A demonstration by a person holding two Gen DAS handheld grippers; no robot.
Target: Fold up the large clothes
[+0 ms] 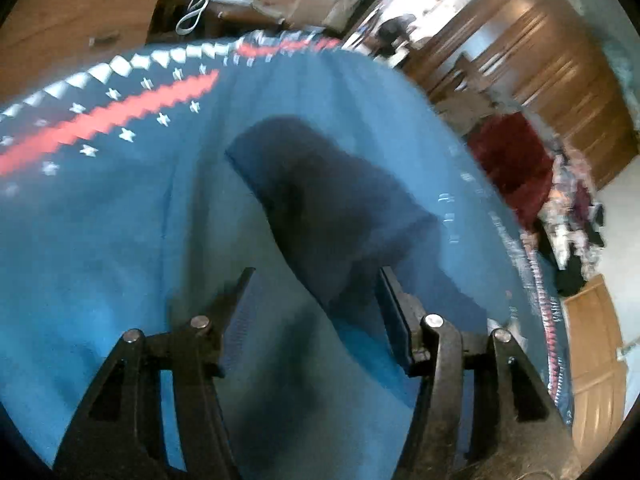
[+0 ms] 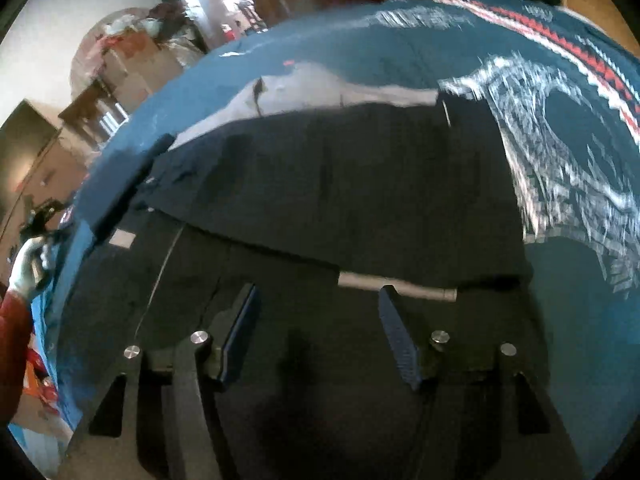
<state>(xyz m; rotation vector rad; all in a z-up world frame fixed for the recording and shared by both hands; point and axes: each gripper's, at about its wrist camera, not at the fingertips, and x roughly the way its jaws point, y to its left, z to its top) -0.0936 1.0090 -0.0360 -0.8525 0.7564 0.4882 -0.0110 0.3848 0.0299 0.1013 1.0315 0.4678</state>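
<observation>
black jaws, silver pins, red sleeve [image 2: 14,332]

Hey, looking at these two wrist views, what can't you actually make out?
- Left wrist view: the blue garment runs off the frame edges, so its full shape is cut off; motion blur smears the red and white pattern.
- Right wrist view: the white print is blurred beyond reading.
- Right wrist view: the gloved hand is cut off by the left edge.

Blue patterned cloth [image 1: 100,240] spread as the surface, dark garment [image 2: 340,184] lying flat on it
</observation>
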